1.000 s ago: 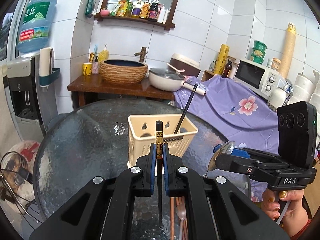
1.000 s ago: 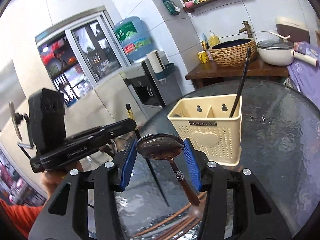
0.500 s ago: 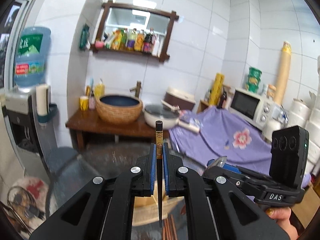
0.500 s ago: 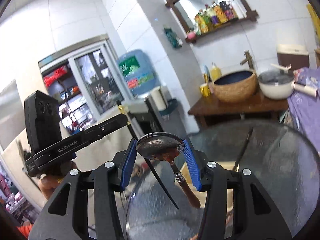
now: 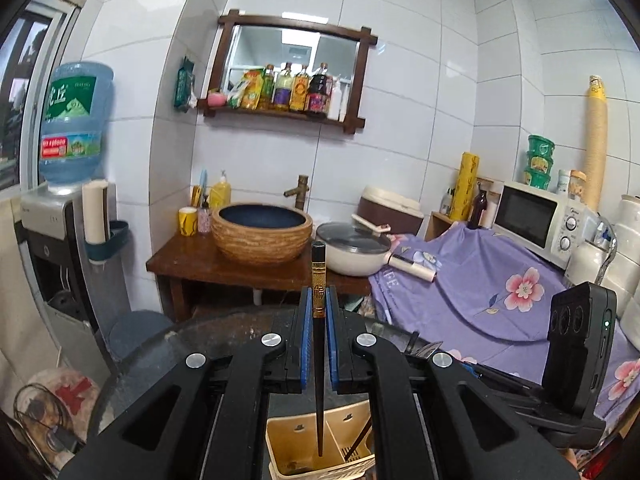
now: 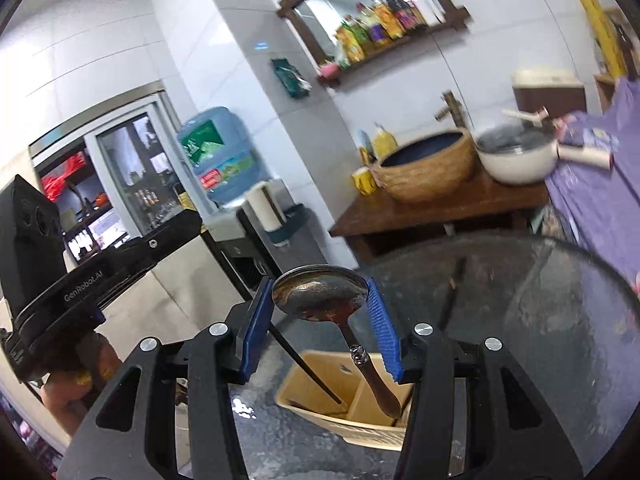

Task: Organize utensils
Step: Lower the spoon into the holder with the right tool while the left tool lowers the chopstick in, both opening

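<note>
While the left claw pinched a stiff, light chopstick near its top, the right claw clamped a slippery metal spoon by its bowl above the holder.

"GenRobot.AI" on the left gripper body (white letters on black), large Chinese characters on the water jug label, only partly readable
</note>
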The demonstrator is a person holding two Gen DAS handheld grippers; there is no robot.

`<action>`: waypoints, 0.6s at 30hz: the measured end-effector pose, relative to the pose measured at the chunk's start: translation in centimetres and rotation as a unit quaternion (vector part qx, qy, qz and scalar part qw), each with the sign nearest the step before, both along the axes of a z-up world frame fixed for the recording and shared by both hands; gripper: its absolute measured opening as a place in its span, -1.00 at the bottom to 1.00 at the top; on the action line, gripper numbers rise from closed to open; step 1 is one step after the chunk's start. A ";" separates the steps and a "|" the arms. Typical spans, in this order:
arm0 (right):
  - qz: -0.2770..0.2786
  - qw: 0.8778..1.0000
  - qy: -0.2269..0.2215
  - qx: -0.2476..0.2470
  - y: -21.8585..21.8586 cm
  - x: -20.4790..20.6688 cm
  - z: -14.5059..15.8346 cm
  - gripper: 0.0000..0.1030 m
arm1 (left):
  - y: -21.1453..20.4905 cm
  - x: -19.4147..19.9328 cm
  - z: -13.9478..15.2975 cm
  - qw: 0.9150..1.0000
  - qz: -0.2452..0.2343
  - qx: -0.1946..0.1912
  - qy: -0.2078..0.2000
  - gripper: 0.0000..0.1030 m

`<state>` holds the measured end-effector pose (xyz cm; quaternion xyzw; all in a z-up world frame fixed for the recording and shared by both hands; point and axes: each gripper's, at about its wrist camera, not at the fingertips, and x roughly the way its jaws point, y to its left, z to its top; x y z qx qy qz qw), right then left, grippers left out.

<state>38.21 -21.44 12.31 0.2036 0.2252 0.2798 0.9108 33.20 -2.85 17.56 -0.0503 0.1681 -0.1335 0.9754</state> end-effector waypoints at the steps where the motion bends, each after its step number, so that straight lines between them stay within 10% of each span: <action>1: 0.000 1.000 0.005 -0.002 0.0 0.1 -0.6 -0.07 | 0.1 0.3 -0.9 1.000 0.000 -0.003 0.008 -0.87; 18: 0.002 0.998 0.030 -0.049 1.6 -0.2 -6.3 -0.06 | -0.1 1.9 -7.8 0.997 -0.011 0.009 0.073 -0.87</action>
